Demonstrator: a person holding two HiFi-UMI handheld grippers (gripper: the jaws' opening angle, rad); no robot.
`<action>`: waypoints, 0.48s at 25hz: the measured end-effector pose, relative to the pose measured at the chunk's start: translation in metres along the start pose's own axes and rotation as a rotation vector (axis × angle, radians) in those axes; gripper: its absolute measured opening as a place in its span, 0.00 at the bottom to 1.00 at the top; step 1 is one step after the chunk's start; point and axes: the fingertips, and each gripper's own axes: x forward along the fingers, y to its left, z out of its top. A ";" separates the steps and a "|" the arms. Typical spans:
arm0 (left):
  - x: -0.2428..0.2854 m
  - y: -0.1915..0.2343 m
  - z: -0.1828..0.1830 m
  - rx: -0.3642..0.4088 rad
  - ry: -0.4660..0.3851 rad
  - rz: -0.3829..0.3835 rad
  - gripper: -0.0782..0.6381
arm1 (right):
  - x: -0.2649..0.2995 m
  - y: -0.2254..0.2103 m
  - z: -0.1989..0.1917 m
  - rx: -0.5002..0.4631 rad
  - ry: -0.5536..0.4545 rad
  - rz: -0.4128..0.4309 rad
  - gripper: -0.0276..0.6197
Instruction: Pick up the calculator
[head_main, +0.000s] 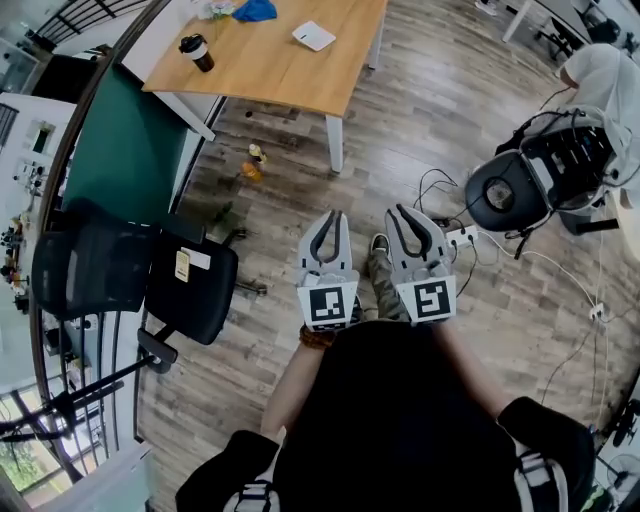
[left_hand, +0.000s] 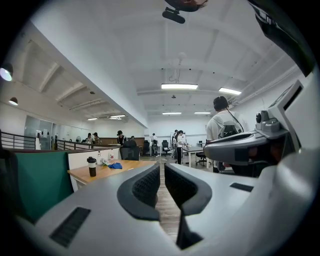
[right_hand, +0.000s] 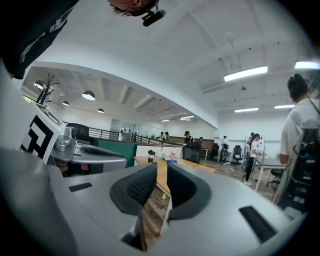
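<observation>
The calculator (head_main: 314, 36), a flat white slab, lies on the wooden table (head_main: 270, 70) at the top of the head view, well ahead of both grippers. My left gripper (head_main: 336, 214) (left_hand: 161, 170) and right gripper (head_main: 400, 209) (right_hand: 161, 169) are held side by side over the wood floor, pointing level toward the table. Both are shut with nothing between their pads. In the two gripper views the table (left_hand: 117, 171) (right_hand: 172, 163) shows in the distance, but the calculator cannot be made out there.
A dark cup (head_main: 196, 52) and a blue cloth (head_main: 255, 10) share the table. A black office chair (head_main: 150, 280) stands at the left beside a green partition (head_main: 120, 150). A small bottle (head_main: 254, 162) lies on the floor. At the right are a loaded chair (head_main: 540, 175), a power strip (head_main: 462, 236) and a person (head_main: 600, 75).
</observation>
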 end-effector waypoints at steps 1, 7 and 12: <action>0.007 0.002 -0.002 0.003 0.007 0.000 0.18 | 0.008 -0.003 -0.002 0.005 0.003 0.006 0.14; 0.069 0.002 -0.011 0.037 0.048 -0.007 0.18 | 0.057 -0.041 -0.015 0.024 0.013 0.046 0.25; 0.130 0.002 -0.011 0.067 0.062 0.001 0.18 | 0.099 -0.092 -0.017 0.082 0.006 0.063 0.31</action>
